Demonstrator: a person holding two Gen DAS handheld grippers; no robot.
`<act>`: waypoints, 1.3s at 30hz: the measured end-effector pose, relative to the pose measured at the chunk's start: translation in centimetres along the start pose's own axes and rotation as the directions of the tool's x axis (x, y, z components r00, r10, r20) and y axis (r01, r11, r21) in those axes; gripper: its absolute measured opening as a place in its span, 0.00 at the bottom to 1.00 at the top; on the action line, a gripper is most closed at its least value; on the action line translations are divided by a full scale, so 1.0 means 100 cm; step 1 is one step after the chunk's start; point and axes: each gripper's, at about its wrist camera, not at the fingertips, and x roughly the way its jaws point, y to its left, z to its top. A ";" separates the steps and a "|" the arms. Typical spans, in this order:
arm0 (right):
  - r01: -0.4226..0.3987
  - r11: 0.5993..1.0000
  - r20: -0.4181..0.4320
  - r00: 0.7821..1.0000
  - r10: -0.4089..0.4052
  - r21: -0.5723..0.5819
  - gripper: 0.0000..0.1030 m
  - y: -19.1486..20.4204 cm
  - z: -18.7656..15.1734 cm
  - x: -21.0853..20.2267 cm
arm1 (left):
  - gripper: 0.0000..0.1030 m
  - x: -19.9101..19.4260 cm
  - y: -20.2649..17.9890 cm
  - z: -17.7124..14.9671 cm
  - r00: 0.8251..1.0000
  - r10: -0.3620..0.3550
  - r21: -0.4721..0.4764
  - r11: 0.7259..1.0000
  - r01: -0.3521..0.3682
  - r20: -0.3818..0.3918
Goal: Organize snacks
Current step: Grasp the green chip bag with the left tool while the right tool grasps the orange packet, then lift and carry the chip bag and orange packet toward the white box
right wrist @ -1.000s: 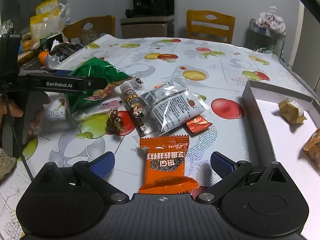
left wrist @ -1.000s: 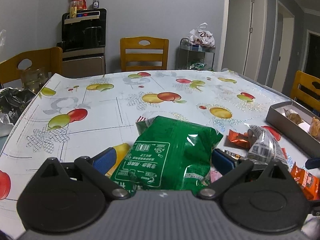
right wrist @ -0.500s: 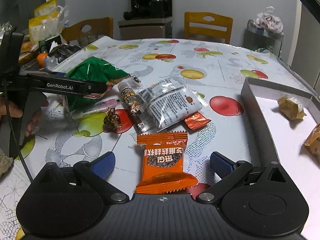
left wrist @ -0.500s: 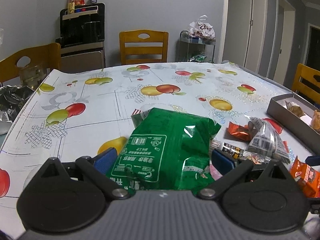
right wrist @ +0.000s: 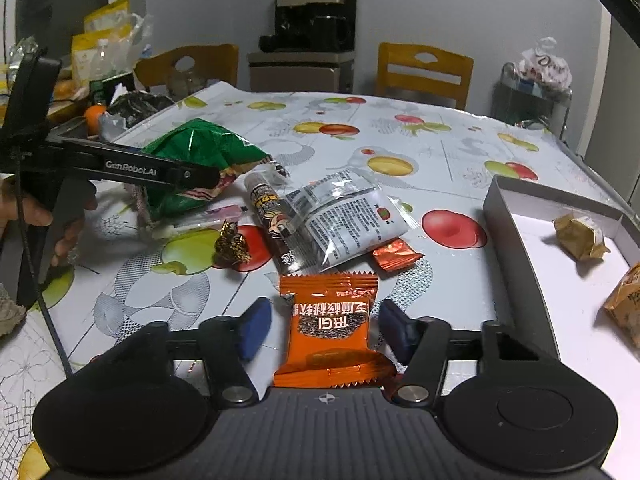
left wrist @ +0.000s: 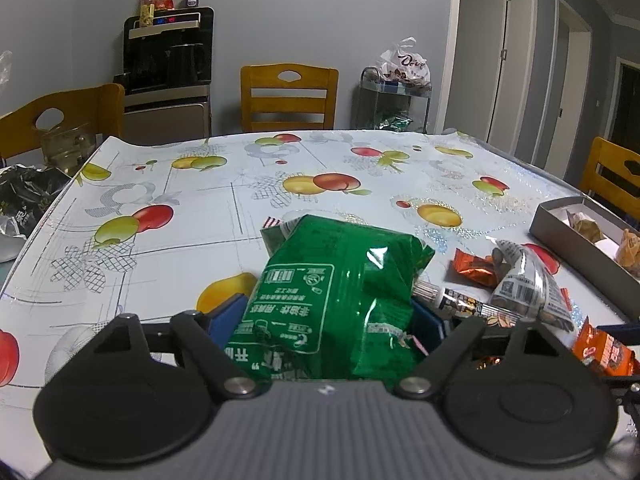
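**Two snacks, two closing grippers**

The green snack bag (left wrist: 336,300) lies on the fruit-print table (left wrist: 192,216) — the left gripper (left wrist: 326,320) closing, pads against its sides. The right gripper (right wrist: 326,330) closes around the orange packet (right wrist: 330,332), not yet pinching — grey box (right wrist: 516,232) alongside.

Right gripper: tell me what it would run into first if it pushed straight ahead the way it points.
The orange snack packet already lies between the closing fingers of the right gripper, so that comes first. Beyond it, probably the small orange wrapper and clear packet; depth is uncertain.

Both wrist views face across the table (left wrist: 200,216), sharing the green bag (right wrist: 200,160).
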 end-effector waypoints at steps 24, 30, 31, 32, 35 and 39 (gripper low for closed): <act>-0.034 0.999 0.071 0.997 0.034 0.007 0.37 -0.003 0.008 -0.026 | 0.70 -0.020 0.000 -0.002 0.992 0.040 -0.015 0.999 -0.038 0.117; -0.042 0.999 0.103 0.994 0.042 -0.002 0.37 -0.001 0.013 -0.035 | 0.70 -0.021 0.000 -0.001 0.992 0.034 -0.018 0.999 -0.032 0.123; -0.044 0.999 0.106 0.993 0.043 -0.001 0.37 -0.001 0.013 -0.036 | 0.70 -0.021 0.000 -0.001 0.992 0.035 -0.018 0.999 -0.033 0.124; -0.045 0.999 0.107 0.993 0.045 0.000 0.37 -0.001 0.013 -0.036 | 0.70 -0.021 0.001 -0.001 0.991 0.035 -0.019 0.999 -0.033 0.125; -0.051 0.999 0.110 0.993 0.050 0.002 0.37 -0.002 0.013 -0.038 | 0.70 -0.022 0.001 -0.002 0.991 0.035 -0.019 0.999 -0.033 0.132; -0.051 0.999 0.130 0.990 0.051 0.002 0.37 -0.003 0.012 -0.043 | 0.70 -0.025 0.003 -0.003 0.989 0.035 -0.024 0.999 -0.032 0.142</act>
